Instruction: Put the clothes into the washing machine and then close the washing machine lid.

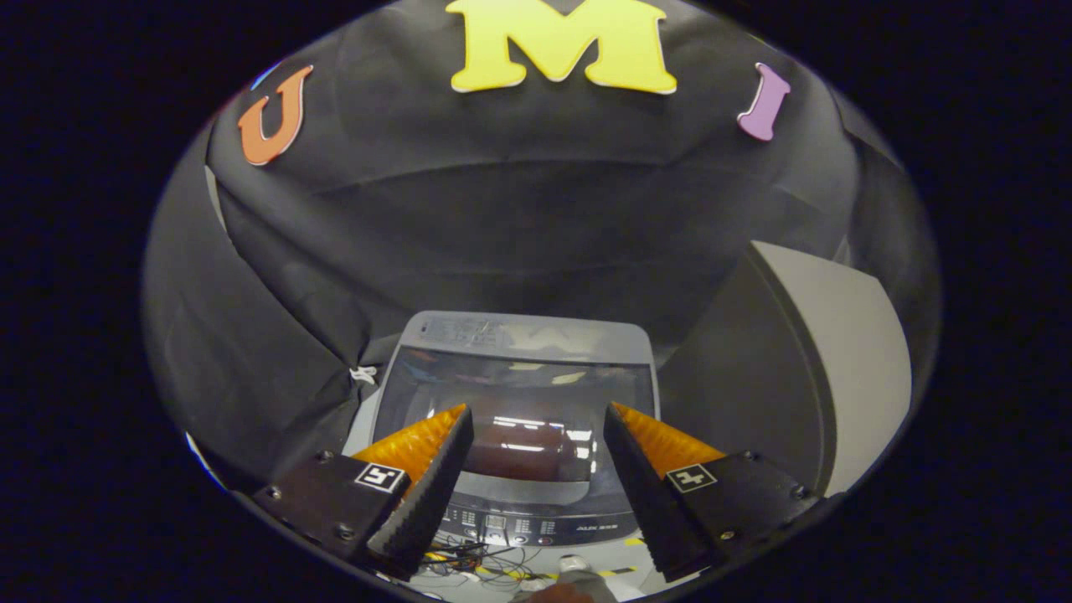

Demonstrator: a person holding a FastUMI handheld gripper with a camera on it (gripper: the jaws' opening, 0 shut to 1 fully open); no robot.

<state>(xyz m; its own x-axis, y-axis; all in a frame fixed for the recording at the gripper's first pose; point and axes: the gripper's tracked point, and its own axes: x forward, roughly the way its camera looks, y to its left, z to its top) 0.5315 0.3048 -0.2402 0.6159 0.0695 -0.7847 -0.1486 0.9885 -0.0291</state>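
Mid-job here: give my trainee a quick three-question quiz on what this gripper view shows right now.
1. True or false: the washing machine lid is down.
2. The gripper fingers are: A) shut on cloth B) open with nothing between them C) pressing the lid.
3. What stands beside the washing machine, past one finger?

Key:
1. True; the glass lid lies flat.
2. B
3. A grey panel.
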